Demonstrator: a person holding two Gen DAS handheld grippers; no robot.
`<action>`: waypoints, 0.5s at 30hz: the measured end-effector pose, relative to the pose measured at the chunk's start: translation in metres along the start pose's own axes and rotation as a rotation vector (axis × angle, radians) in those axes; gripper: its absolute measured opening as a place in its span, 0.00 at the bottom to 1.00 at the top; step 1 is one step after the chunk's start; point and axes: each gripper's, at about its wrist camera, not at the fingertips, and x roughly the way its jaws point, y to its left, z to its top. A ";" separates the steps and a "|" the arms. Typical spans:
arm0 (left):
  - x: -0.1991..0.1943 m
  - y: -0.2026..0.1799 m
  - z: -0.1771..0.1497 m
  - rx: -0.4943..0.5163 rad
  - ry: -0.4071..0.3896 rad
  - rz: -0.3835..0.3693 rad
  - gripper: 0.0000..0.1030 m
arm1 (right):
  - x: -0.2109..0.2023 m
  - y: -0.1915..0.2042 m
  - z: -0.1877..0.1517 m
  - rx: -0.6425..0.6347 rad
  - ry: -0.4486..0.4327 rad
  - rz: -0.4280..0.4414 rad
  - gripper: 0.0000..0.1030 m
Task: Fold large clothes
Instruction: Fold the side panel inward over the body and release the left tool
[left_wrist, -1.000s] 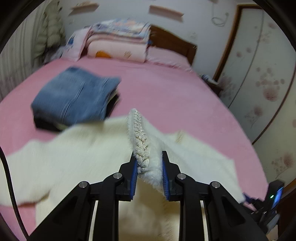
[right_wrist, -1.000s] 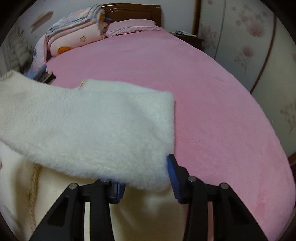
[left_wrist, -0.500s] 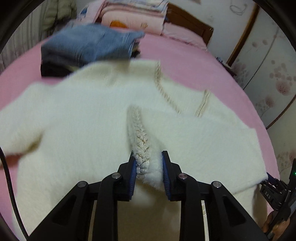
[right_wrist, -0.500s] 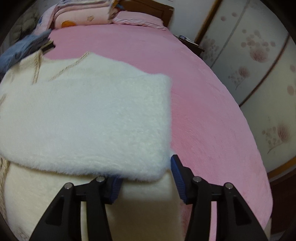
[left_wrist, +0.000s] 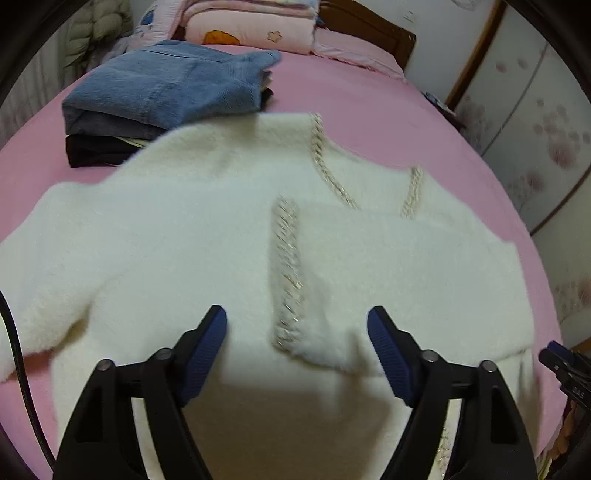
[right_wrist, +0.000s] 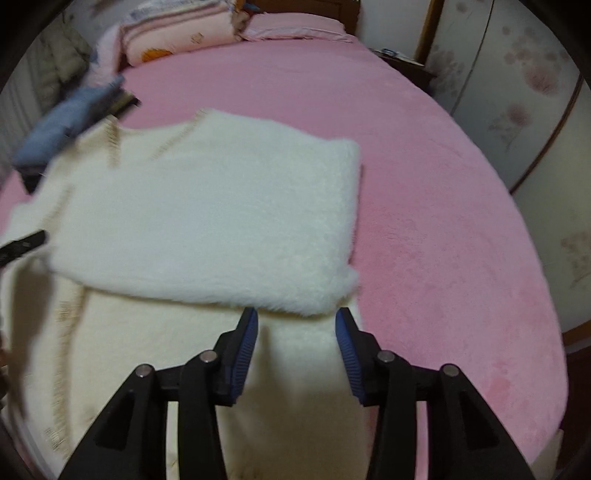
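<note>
A fluffy white sweater (left_wrist: 177, 236) lies spread on the pink bed (left_wrist: 369, 110). One sleeve (left_wrist: 399, 273) is folded across its body. The sleeve's beaded cuff (left_wrist: 288, 273) rests between the wide jaws of my left gripper (left_wrist: 297, 332), which are opening and do not touch it. In the right wrist view the same folded sleeve (right_wrist: 221, 221) lies flat, its near edge just ahead of my right gripper (right_wrist: 297, 332). The right jaws are opening, with only the sweater's body under them. The right gripper's tip (left_wrist: 565, 365) shows at the left view's right edge.
A stack of folded clothes topped by blue jeans (left_wrist: 166, 88) sits behind the sweater on the left. Folded pink quilts (left_wrist: 251, 29) and a pillow lie by the wooden headboard (left_wrist: 369, 22). Floral wardrobe doors (right_wrist: 517, 92) stand to the right of the bed.
The left gripper sank toward the bed, laid the sleeve across the sweater and let go of the cuff, jaws springing wide. The right jaws widened and the sleeve fold slipped out ahead of them.
</note>
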 end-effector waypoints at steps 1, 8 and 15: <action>0.001 0.006 0.006 -0.017 0.000 -0.001 0.76 | -0.008 -0.005 0.003 0.009 -0.019 0.019 0.54; 0.049 0.001 0.038 -0.002 0.095 -0.012 0.48 | 0.020 -0.048 0.067 0.146 -0.039 0.003 0.64; 0.080 -0.035 0.052 0.129 0.095 0.114 0.16 | 0.099 -0.060 0.111 0.202 0.046 -0.048 0.63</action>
